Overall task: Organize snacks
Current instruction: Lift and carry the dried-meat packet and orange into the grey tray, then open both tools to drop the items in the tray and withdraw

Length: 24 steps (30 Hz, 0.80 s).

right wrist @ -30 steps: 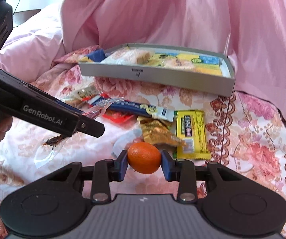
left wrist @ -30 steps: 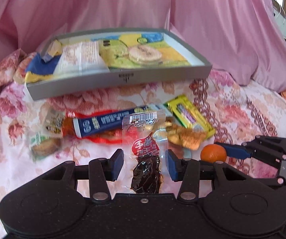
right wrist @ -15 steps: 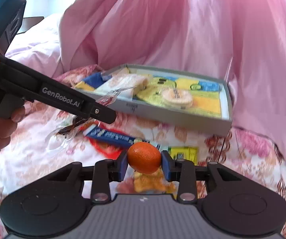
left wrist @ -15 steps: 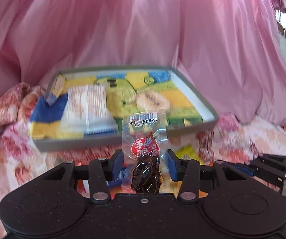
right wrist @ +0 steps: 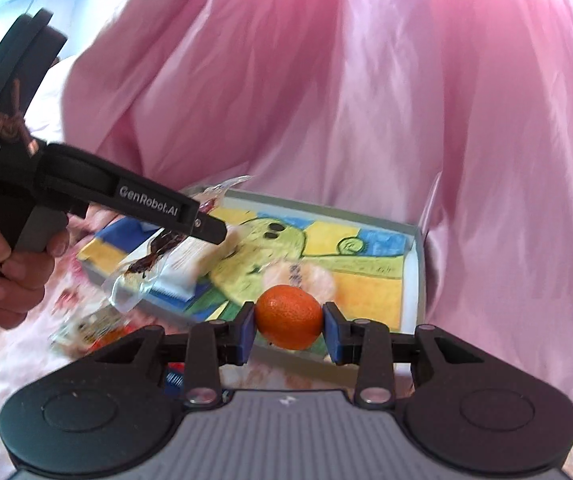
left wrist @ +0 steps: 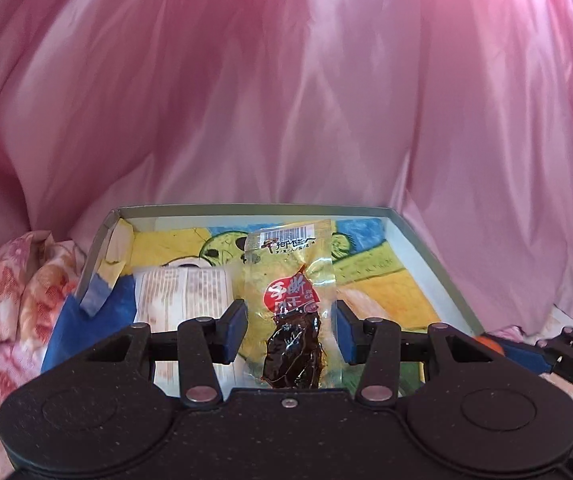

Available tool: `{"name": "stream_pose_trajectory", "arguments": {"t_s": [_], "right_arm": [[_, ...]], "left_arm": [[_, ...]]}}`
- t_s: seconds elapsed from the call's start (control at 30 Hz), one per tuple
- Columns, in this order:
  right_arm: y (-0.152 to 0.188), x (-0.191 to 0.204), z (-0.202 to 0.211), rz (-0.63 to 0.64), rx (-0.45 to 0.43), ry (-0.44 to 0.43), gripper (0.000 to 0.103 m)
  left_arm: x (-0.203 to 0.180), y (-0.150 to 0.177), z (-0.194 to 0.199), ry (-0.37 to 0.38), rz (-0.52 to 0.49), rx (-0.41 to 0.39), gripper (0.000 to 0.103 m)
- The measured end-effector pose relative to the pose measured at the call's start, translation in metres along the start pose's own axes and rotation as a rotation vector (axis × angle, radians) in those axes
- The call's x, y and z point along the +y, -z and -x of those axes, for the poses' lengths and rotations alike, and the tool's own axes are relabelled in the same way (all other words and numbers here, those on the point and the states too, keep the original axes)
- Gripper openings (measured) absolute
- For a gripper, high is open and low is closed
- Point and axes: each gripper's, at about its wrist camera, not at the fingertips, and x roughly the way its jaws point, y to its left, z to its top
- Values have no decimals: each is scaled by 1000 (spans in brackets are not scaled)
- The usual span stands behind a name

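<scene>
Left gripper (left wrist: 291,332): matte black speckled body, two round housings, black linkage arms with silver rivets, one small screw at centre, blue pads (left wrist: 235,330). Side view: long black arm, white "GenRobot.AI" lettering, grey handle, brown cord knotted round body. Right gripper (right wrist: 289,332): black linkages, silver rivets, blue pads (right wrist: 246,332), ribbed grey centre plate with small white mark. Hand (right wrist: 10,276): bare, sleeve not visible.

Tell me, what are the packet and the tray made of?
The packet looks like clear glossy plastic film: see-through, crinkled, shiny, with dark food inside. The tray seems to be grey cardboard, though that is less sure: thin matte walls with folded corners.
</scene>
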Motion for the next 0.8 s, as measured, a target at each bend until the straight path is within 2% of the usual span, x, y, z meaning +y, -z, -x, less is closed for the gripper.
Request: {"name": "stream_pose_trajectory", "arguments": {"t_s": [0.17,0.4,0.8], "right_arm": [[-7,-11,-28,-5,1,26,40],[2,-15,-53,-22,39,27,40],[12,-16,-66,-38,68,18,40]], "left_arm": [[5,-4,-24,-3,1,7,48],[6,-3,-47,5,-5,21,48],[3,2,-65,-4,-6,30,48]]}}
